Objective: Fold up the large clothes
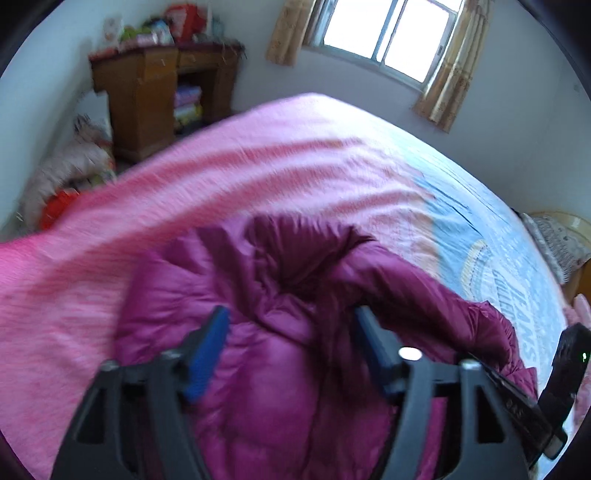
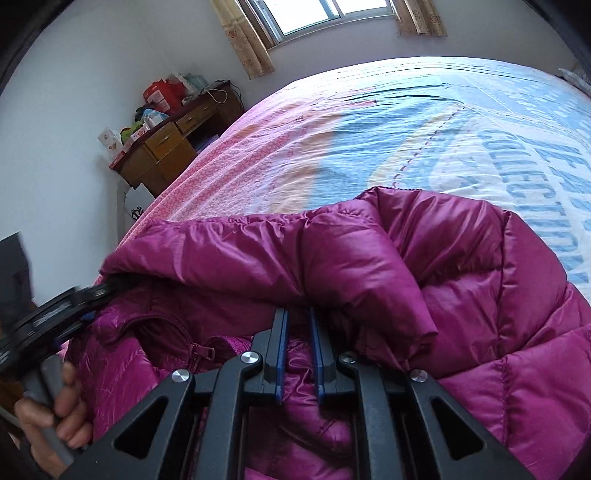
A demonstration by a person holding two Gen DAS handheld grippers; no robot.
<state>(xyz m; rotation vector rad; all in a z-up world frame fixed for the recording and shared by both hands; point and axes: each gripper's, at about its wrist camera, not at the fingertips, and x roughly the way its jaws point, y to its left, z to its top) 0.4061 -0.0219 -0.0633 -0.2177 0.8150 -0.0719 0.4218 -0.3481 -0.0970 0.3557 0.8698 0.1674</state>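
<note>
A magenta quilted down jacket (image 1: 280,295) lies bunched on the bed near its front edge. My left gripper (image 1: 291,317) is open, its blue-padded fingers spread wide just over the jacket, nothing between them. In the right wrist view the jacket (image 2: 388,266) fills the foreground, one puffy part folded over. My right gripper (image 2: 297,317) is shut on a fold of the jacket, with a narrow gap between the pads. The left gripper (image 2: 92,291) shows at the left edge, its tip at the jacket's edge, held by a hand (image 2: 55,413).
The bed (image 2: 369,122) carries a pink and light blue printed sheet. A wooden desk (image 1: 155,96) with clutter on top stands against the far wall by the bed's corner. A curtained window (image 1: 384,29) is behind. Bags lie on the floor (image 1: 70,173).
</note>
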